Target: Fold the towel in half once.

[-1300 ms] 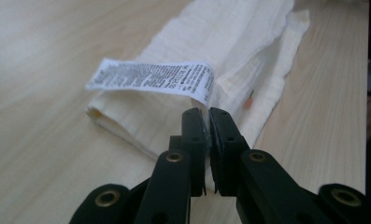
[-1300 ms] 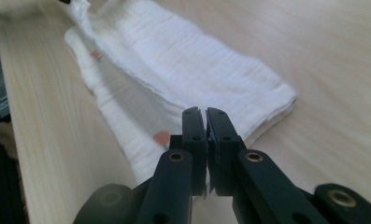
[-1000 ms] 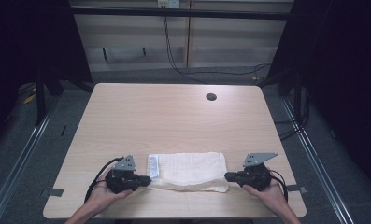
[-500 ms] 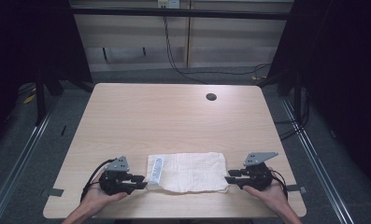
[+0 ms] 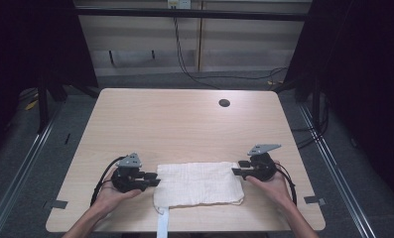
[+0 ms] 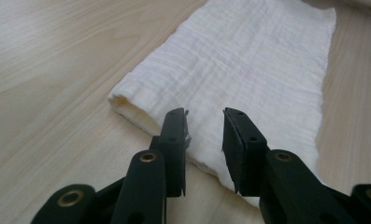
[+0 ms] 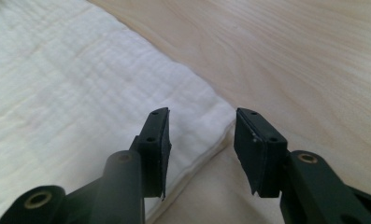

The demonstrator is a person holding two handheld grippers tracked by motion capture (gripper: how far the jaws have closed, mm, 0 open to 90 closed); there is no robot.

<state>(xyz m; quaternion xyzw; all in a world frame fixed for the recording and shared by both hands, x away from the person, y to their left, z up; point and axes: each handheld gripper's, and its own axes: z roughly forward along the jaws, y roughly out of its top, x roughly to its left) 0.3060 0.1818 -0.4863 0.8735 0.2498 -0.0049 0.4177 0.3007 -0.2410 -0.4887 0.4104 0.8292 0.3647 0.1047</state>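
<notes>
Folded cloth (image 5: 198, 183) lies flat on table (image 5: 184, 124). Left gripper (image 5: 152, 178) and right gripper (image 5: 235, 168) jaws just opened, nothing gripped.

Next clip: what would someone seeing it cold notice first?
The folded white cloth lying flat near the front edge of the wooden table, with a narrow strip hanging over that edge. The left gripper and right gripper sit at its two short ends, fingers open after just opening, nothing pinched between them. Farther back, a dark round hole marks the tabletop.
</notes>
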